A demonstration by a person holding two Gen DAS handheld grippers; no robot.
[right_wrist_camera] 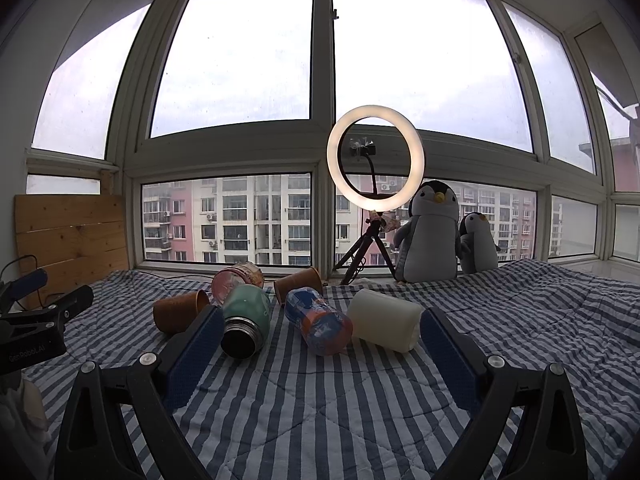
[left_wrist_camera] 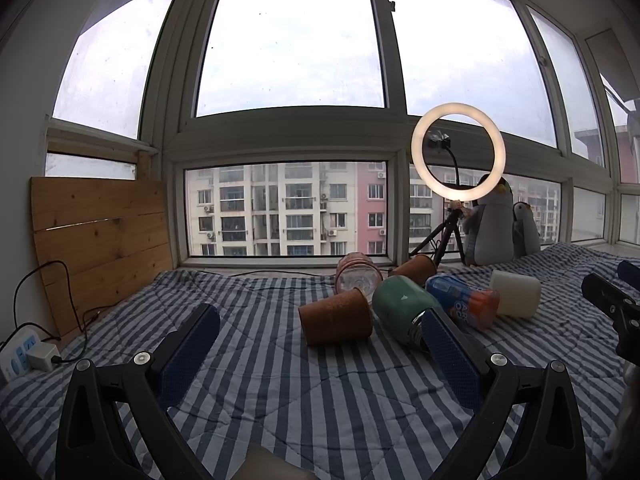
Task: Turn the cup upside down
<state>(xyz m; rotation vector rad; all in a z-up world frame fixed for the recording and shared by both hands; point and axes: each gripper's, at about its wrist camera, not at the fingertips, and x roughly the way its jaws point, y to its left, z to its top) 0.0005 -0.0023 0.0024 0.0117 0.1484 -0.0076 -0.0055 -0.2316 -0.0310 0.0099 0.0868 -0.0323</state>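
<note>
Several cups lie on their sides on the striped blanket [left_wrist_camera: 280,392]. A brown paper cup [left_wrist_camera: 336,322] lies nearest my left gripper [left_wrist_camera: 320,330], which is open and empty just short of it. Beside it lie a green steel tumbler [left_wrist_camera: 404,308], a blue printed cup [left_wrist_camera: 464,300], a white cup [left_wrist_camera: 516,294], a pink cup [left_wrist_camera: 358,274] and a second brown cup [left_wrist_camera: 416,270]. My right gripper [right_wrist_camera: 322,330] is open and empty, in front of the blue cup [right_wrist_camera: 318,322], between the green tumbler [right_wrist_camera: 244,320] and the white cup [right_wrist_camera: 386,324]. The brown cup [right_wrist_camera: 180,311] lies left.
A ring light on a tripod [right_wrist_camera: 375,160] and two plush penguins [right_wrist_camera: 434,232] stand at the window sill behind the cups. A wooden board [left_wrist_camera: 100,240], a cable and a power strip [left_wrist_camera: 20,354] are at the left. The other gripper shows at each view's edge [right_wrist_camera: 44,312].
</note>
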